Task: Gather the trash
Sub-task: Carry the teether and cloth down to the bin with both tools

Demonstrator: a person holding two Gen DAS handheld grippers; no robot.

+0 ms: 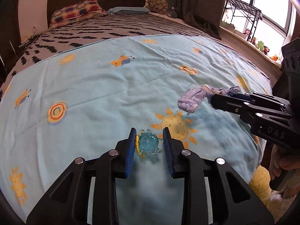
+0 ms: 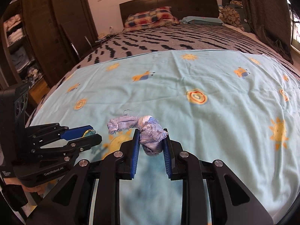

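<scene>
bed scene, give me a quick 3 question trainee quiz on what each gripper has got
1. True or false: the left gripper has its fingers on either side of a clear blue plastic toy.
2. Multiple choice: the frayed cloth scrap between the right gripper fingers is A) red B) pale purple-blue C) black.
3. Fill in: both items sit over the light blue ____ printed with suns.

Key: 1 true; 2 B; 3 sheet
</scene>
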